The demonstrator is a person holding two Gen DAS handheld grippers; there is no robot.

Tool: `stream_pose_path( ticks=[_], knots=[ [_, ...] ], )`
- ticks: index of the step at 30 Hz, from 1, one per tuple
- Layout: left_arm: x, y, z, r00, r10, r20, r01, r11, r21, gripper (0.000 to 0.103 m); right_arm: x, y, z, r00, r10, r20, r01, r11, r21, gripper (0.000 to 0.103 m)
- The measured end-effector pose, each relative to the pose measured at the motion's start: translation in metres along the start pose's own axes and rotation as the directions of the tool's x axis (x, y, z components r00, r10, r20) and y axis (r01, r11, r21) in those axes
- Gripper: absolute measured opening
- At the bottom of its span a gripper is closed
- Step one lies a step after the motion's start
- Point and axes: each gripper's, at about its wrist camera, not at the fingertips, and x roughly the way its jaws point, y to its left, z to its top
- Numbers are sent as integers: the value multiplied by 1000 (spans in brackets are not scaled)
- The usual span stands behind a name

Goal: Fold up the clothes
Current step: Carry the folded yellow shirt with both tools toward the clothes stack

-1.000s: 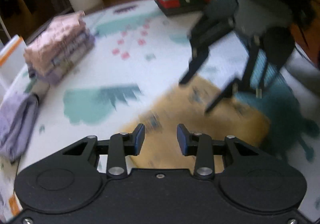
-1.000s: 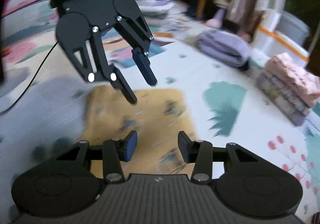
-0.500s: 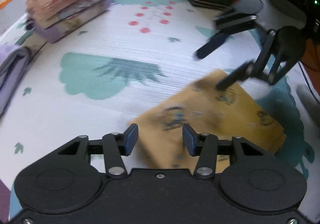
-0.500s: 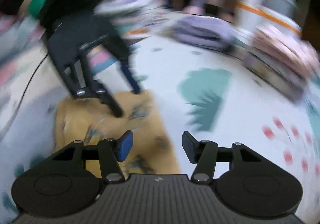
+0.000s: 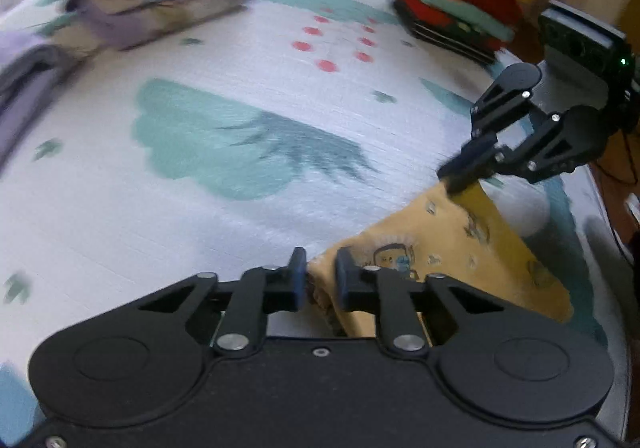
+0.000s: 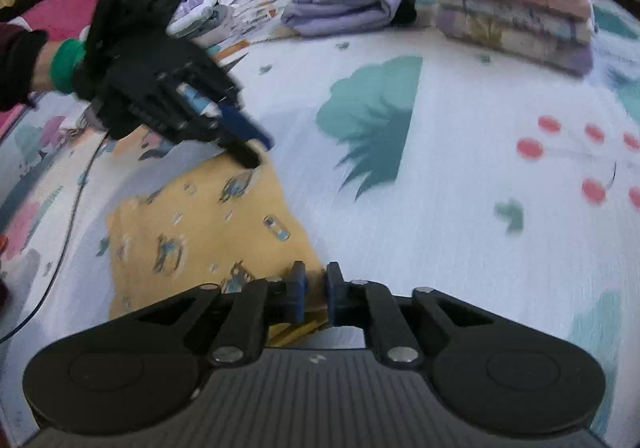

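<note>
Though now holding the yellow printed garment (image 5: 460, 244) by two corners, may yet lose it. Has just been closing both sets of jaws: pinches one corner with the left gripper (image 5: 321, 268) and the next corner along the same edge with the right gripper (image 6: 316, 280), cloth between the pads at each. Keeps the rest flat on the play mat (image 5: 200, 208), close in front.

Bites only a narrow strip near the hem, so could slip free on a quick lift or on pulling the corners apart. Looks layered at the right-hand corner; might catch just the upper layers and leave the lower ones behind. Would skew the fold if raised unevenly. Could also drag the thin black cable (image 6: 68, 216) lying just beside the far side of the cloth.

Leaves broad bare mat ahead for carrying the edge over. Stands well apart from the pink-and-lilac folded stack (image 6: 512, 8), the purple folded bundle (image 6: 344, 4) and the red-and-yellow stack (image 5: 460, 4) at the mat's rim.
</note>
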Motion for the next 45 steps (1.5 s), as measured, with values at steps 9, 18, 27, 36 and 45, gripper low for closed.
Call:
stream_pose_path(
  ticks=[9,18,27,36,45],
  knots=[
    [-13,46,-29,999,25,45,-11,954,-300,32,29,-56,72,998,18,67,-22,998,56,48],
    [-25,41,-29,998,-33,48,44,968,-248,16,45,-49,58,994,112,-5,-112,993,31,26],
    [-85,27,-13,974,98,206,-48,971,-233,9,8,-31,81,988,60,144,-59,998,-12,13],
    [-155,12,48,844,320,430,-302,947,-113,8,-38,-17,154,904,-38,426,115,981,-156,12],
    [-161,27,127,801,315,509,-344,938,-39,8,-66,-47,206,835,-93,542,216,962,-168,12]
  ],
)
